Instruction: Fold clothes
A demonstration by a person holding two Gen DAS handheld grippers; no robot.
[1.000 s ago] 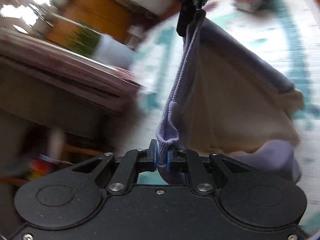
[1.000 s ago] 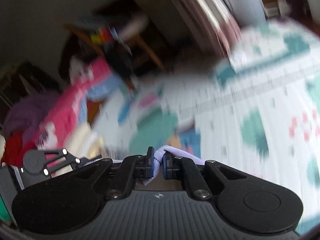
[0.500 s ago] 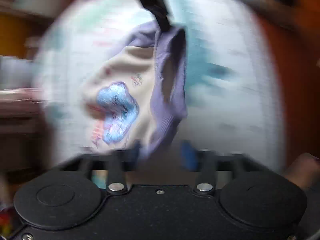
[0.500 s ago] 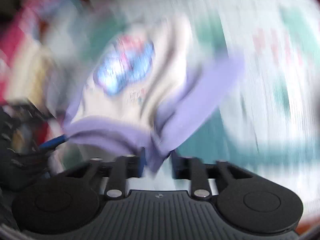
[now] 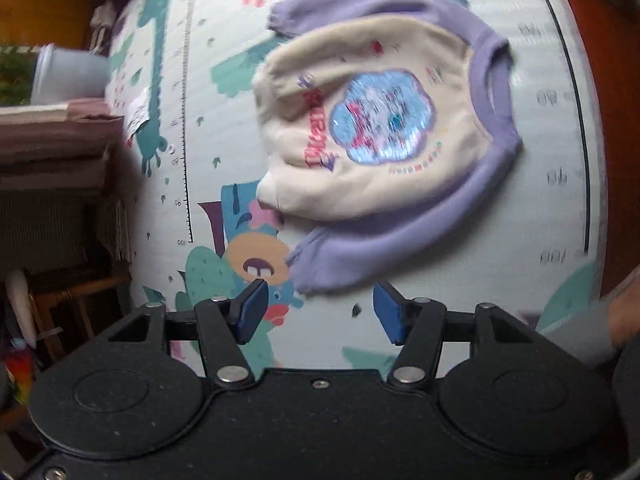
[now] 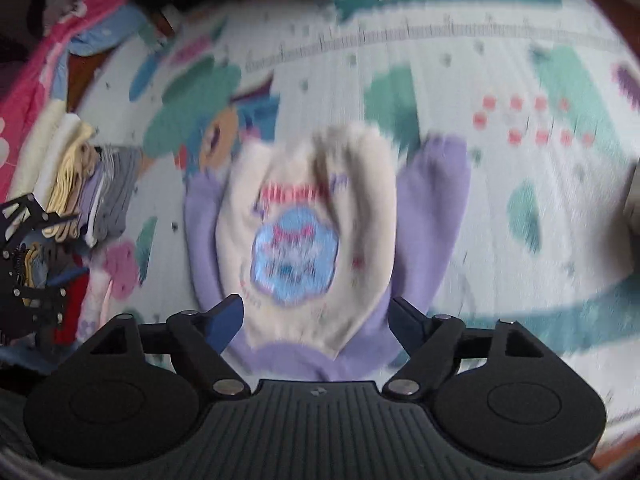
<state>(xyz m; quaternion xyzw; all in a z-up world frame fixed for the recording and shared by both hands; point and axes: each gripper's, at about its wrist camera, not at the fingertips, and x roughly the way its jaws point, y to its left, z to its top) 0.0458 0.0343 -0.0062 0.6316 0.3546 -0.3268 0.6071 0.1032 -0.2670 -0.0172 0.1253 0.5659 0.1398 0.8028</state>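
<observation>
A small cream sweatshirt with lilac sleeves, lilac collar and a blue cloud print lies front up on a patterned play mat. In the left wrist view it lies sideways, collar to the right, one sleeve cuff just beyond my left gripper, which is open and holds nothing. In the right wrist view the sweatshirt lies with its collar nearest me, both sleeves spread outward. My right gripper is open above the collar edge, nothing between its fingers.
A stack of folded clothes sits at the mat's left in the right wrist view, with pink bedding behind it. A pale pot and low furniture border the mat in the left wrist view. A hand shows at right.
One second ago both grippers were shut on the sweatshirt's lilac edge and held it up. Now it lies flat on the mat and both grippers have opened and let go.
</observation>
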